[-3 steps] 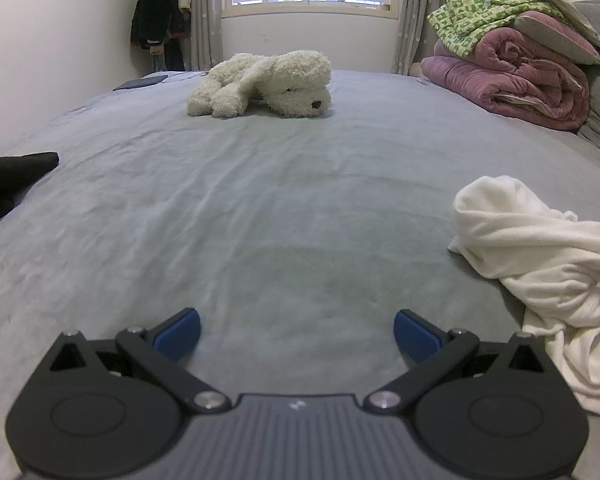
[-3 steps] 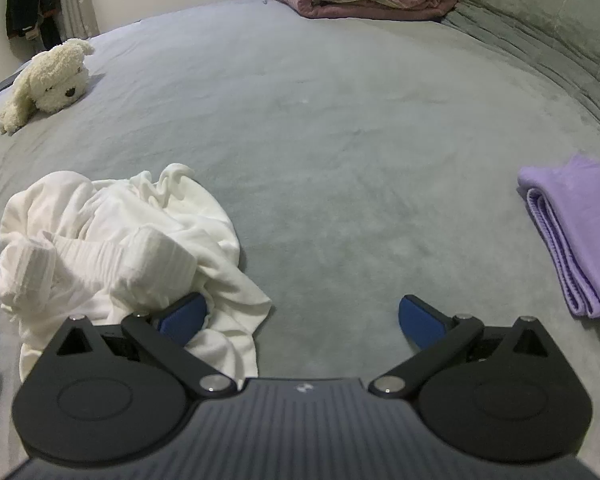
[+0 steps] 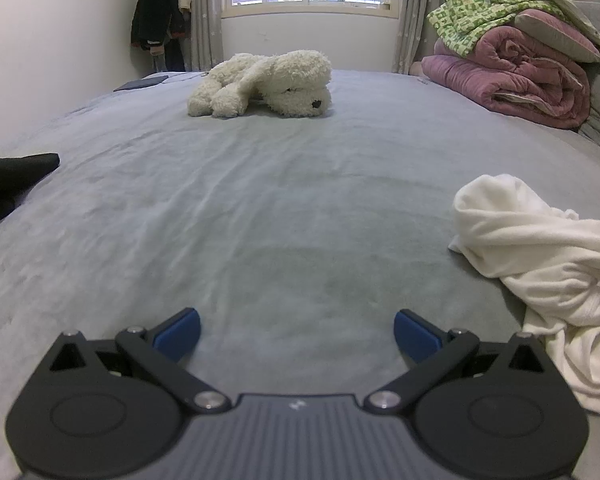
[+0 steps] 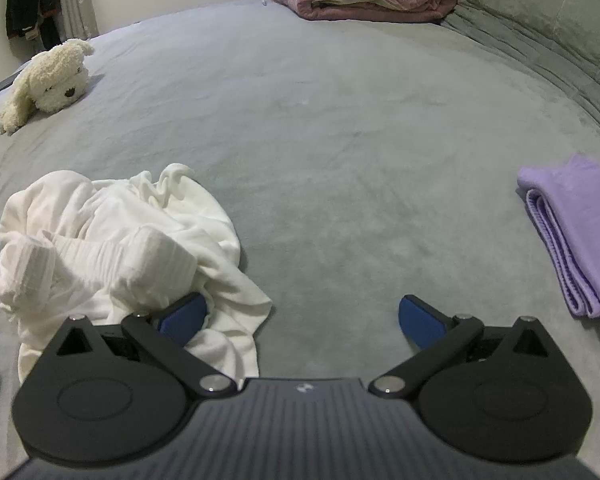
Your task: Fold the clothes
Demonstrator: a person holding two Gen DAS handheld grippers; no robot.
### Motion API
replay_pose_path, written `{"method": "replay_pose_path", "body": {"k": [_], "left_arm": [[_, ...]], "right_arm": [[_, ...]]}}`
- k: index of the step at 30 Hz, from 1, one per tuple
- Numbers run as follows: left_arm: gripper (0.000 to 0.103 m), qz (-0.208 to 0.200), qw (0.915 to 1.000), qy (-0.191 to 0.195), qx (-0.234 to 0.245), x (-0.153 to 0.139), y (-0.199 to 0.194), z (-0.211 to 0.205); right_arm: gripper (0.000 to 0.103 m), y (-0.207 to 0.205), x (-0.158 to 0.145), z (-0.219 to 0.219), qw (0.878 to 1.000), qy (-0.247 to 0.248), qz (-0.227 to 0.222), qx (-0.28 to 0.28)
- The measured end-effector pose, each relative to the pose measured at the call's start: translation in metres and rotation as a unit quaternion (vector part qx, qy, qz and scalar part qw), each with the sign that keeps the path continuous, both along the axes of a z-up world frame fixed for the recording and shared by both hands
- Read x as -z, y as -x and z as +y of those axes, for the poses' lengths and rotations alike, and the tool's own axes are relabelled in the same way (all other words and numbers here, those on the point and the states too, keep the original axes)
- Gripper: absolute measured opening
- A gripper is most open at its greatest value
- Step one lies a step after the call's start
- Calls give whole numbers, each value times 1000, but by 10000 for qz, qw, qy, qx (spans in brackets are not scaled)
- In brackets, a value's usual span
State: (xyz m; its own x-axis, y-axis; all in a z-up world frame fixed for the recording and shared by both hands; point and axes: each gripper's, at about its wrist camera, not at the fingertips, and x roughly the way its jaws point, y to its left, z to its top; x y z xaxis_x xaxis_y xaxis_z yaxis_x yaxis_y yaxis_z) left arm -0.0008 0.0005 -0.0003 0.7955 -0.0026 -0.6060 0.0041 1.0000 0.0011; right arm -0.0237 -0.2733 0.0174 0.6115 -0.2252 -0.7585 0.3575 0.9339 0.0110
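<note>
Left wrist view first: the left tool [image 3: 297, 330] hangs low over the grey bed [image 3: 260, 208], tipped downward toward the cover, its blue pads [image 3: 178, 330] spread as wide as they go with nothing but bare bedding between them. The crumpled white garment [image 3: 540, 264] lies at the near right, apart from this tool. Far off, a cream plush dog [image 3: 268, 82] sprawls in the middle of the bed, a pile of pink and green quilts [image 3: 512, 64] sits at the far right, and something black [image 3: 12, 180] pokes in at the left edge.

Over to the right wrist view: the right tool [image 4: 303, 320] is also fully spread and empty-handed, angled down at the bed. Its left pad [image 4: 184, 316] sits over the near edge of the white garment; whether it touches the cloth is hard to tell. A folded lilac cloth [image 4: 576, 232] lies at the right, well apart from the white heap.
</note>
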Motion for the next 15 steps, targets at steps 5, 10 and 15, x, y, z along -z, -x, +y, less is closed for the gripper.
{"method": "replay_pose_path", "body": {"k": [5, 10, 15], "left_arm": [[103, 12, 10000, -44, 5, 0, 0, 2], [103, 48, 9999, -114, -8, -1, -1, -3], [103, 39, 9999, -163, -13, -1, 2, -7]], "right_arm": [[103, 1, -2, 1, 10000, 16, -6, -8], [103, 0, -3, 0, 10000, 3, 5, -12], [103, 0, 0, 0, 10000, 19, -18, -5]]}}
